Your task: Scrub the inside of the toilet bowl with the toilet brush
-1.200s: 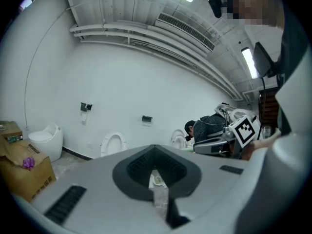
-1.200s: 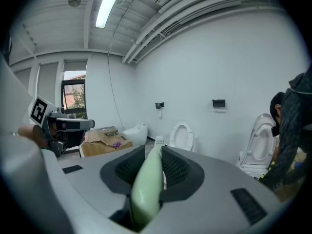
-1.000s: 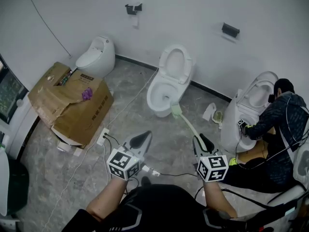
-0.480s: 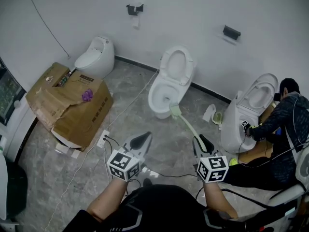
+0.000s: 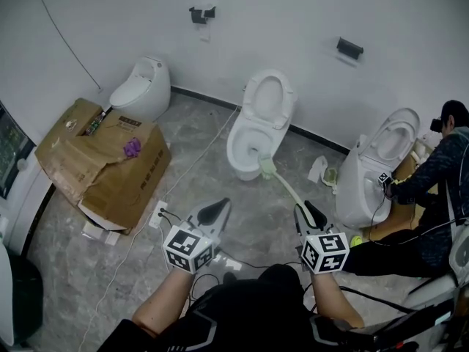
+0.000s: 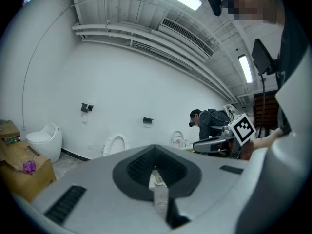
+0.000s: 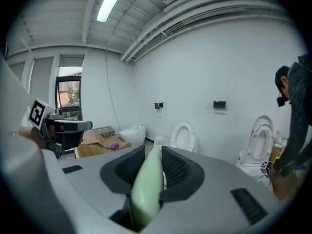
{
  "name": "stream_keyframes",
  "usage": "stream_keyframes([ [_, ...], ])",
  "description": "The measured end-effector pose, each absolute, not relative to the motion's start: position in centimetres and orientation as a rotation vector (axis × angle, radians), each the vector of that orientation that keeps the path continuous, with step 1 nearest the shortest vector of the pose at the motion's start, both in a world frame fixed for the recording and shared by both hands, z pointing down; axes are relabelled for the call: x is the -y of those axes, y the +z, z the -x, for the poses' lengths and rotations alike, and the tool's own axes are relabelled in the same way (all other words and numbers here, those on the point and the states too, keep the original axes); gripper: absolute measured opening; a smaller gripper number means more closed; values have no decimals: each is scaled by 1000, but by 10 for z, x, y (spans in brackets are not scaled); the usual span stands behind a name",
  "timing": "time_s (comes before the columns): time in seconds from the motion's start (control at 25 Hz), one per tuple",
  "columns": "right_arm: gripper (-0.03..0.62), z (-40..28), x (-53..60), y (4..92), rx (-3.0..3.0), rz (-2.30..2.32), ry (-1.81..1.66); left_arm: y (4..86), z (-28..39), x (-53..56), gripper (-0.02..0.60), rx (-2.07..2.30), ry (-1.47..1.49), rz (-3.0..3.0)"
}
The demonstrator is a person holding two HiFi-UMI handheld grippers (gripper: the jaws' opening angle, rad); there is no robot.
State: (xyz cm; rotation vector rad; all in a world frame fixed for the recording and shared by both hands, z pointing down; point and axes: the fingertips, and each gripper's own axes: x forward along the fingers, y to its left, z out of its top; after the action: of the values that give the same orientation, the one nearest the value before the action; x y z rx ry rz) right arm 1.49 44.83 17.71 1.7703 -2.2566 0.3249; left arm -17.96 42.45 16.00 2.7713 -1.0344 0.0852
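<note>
Room: bare floor [image 5: 220,185] is left before the toilet bowl [image 5: 248,147];
Toilet brush [image 5: 283,185]: handle is clamped by right gripper [image 5: 308,215]; head at bowl's front rim;
Left gripper [image 5: 213,213]: closed, nothing held

The toilet brush [image 5: 281,182] is pale green; the toilet bowl [image 5: 245,149] at 12 o'clock is white. The cubes on the left gripper [image 5: 218,205] and right gripper [image 5: 306,210] carry black square markers on white. At 9 o'clock, the cardboard box [image 5: 110,171] is brown, with a purple object [image 5: 132,147] on top. The floor [image 5: 198,189] is grey and marbled.
</note>
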Motion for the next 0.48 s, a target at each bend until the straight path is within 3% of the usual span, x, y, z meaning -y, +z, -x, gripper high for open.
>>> stream_keyframes([
  [0.48,112,0,-417,183,2289,-1716,330,165,196,-412,9,1057,74,-2758],
])
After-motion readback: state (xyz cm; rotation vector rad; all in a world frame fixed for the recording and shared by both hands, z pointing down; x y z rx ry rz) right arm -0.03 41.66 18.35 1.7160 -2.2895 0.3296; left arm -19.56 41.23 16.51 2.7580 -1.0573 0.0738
